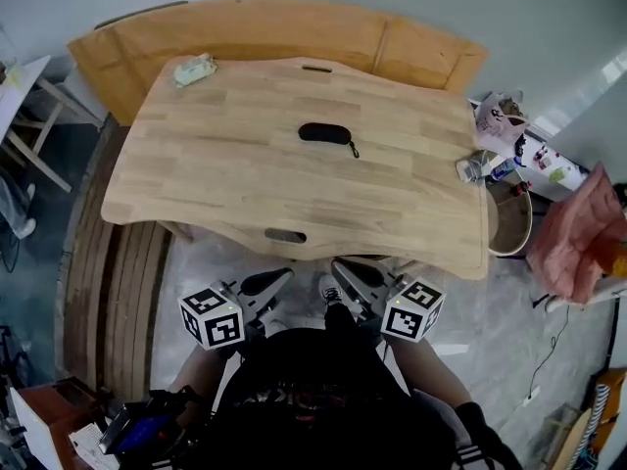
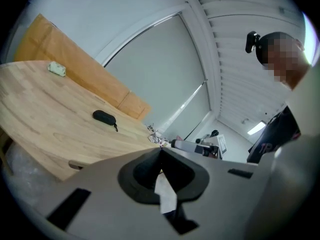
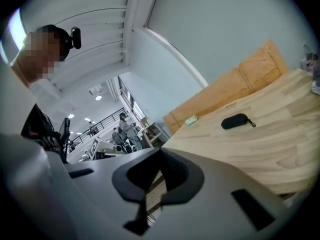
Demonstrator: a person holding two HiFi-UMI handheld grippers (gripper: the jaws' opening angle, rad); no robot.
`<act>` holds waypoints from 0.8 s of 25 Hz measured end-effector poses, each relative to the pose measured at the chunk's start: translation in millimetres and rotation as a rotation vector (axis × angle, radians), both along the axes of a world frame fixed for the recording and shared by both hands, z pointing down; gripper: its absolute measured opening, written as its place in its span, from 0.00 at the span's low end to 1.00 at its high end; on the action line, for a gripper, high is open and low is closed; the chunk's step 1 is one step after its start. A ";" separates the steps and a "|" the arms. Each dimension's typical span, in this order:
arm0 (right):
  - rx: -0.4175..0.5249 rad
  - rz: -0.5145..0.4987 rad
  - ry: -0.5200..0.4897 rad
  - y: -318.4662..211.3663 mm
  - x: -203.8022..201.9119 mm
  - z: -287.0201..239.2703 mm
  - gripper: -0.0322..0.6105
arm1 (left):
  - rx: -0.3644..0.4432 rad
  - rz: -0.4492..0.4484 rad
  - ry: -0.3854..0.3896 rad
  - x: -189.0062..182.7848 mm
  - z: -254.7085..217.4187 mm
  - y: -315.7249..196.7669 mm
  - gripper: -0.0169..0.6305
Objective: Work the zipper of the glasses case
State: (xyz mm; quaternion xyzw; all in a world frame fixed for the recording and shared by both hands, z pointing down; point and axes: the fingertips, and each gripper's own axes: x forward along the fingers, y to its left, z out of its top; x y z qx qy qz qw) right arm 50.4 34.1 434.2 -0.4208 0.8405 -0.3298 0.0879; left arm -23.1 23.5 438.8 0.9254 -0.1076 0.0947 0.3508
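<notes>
Judging by how things lie, the zipper work has not begun. The glasses case (image 1: 325, 134) rests on the table (image 1: 196, 194), about at its middle, and looks closed, with its short strap (image 1: 353, 149) trailing to the right. Both grippers hang well nearer the person than the case, off the table's near edge. The left gripper (image 1: 279, 277) has its jaws pressed together on nothing, and the right gripper (image 1: 343, 272) is likewise closed and empty (each gripper view shows only bare pads meeting). The next move probably calls for both to reach forward to the case, one spreading to pin its body and the other pinching the zipper pull, which is too small to make out. Nothing stands between them and the case. A pale green packet (image 1: 194, 69) lies far to its left and beyond, and a bottle (image 1: 475, 167) sits well to its right.
</notes>
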 end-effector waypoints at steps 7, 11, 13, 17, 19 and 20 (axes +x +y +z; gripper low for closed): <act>0.005 0.025 -0.010 54.7 -47.9 -3.8 0.07 | 0.021 0.048 0.003 -30.8 1.9 42.6 0.04; -0.001 0.032 -0.016 65.0 -63.3 3.5 0.07 | 0.021 0.070 -0.003 -39.8 7.1 53.6 0.04; 0.002 0.034 -0.012 66.7 -68.1 4.7 0.07 | 0.028 0.069 -0.001 -43.1 7.1 54.6 0.04; 0.021 0.016 0.007 69.9 -76.6 1.3 0.07 | 0.042 0.053 0.012 -50.0 3.5 57.2 0.04; 0.024 0.010 0.012 70.5 -80.3 0.4 0.07 | 0.037 0.043 0.022 -53.3 2.8 57.3 0.04; 0.024 0.006 0.014 70.3 -81.8 0.4 0.07 | 0.035 0.039 0.027 -54.4 2.6 56.8 0.04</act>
